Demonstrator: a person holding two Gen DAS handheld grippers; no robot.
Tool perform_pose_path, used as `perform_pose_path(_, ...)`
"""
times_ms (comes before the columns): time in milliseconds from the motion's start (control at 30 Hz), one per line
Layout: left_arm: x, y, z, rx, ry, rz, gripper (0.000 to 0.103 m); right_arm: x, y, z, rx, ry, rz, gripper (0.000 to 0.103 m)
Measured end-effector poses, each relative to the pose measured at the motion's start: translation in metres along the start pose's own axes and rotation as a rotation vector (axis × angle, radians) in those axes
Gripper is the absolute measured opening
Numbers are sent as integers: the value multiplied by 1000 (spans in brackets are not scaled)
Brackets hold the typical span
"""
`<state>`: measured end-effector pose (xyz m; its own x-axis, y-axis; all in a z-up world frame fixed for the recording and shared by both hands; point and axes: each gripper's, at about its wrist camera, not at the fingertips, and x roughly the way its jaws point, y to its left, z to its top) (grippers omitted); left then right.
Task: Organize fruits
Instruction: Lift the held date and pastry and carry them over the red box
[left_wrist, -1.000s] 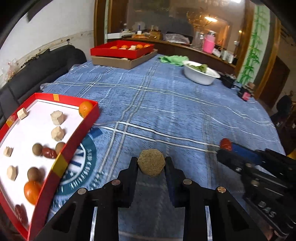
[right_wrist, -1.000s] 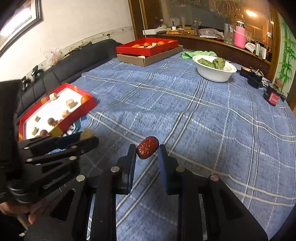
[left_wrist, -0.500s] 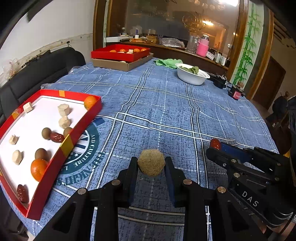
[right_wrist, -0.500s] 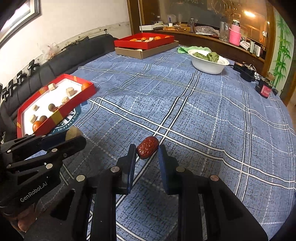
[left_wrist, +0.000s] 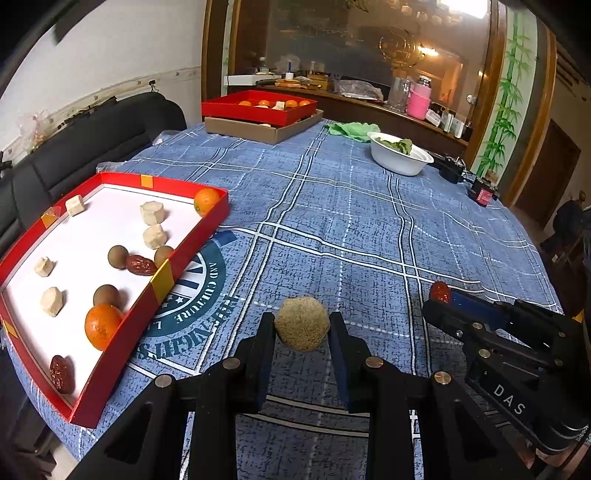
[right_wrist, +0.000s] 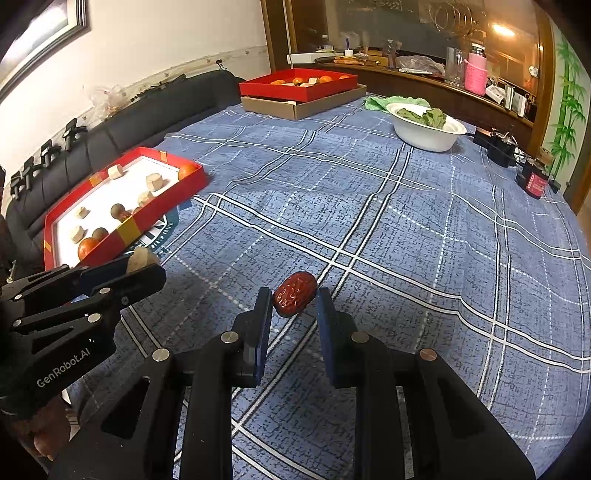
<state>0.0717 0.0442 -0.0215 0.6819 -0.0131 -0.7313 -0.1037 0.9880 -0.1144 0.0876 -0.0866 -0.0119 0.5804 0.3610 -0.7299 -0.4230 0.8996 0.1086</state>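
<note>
**Both grippers loaded above the tabletop**

Left gripper (left_wrist: 302, 325): jaws narrowed onto a round, tan, grainy ball (left_wrist: 302, 324), pinched on both sides between the blue pads and held above the blue plaid tabletop (left_wrist: 351, 229). Right gripper (right_wrist: 294, 300): jaws drawn closer together, clamping a wrinkled red date (right_wrist: 295, 294) at its two sides, also clear of the cloth. In the left wrist view the right gripper appears at lower right with the date at its tip; in the right wrist view the left gripper appears at lower left, carrying the ball. Near red tray (left_wrist: 192, 254): lies at the left edge of the tabletop, holding two oranges (left_wrist: 102, 326), brown round fruits, dates and pale chunks. Far red tray (left_wrist: 258, 110): rests on a cardboard box. White bowl (left_wrist: 400, 162): holds green leaves, at far right.
</note>
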Motion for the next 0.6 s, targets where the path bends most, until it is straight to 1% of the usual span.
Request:
perform_pose_path(300, 2, 1, -2, -5, 3, 17, 28, -1, -1, -3, 10, -6, 13, 23)
perform_pose_path(600, -1, 4, -2, -17, -12, 33, 28, -4, 1, -3, 10, -16, 27, 23)
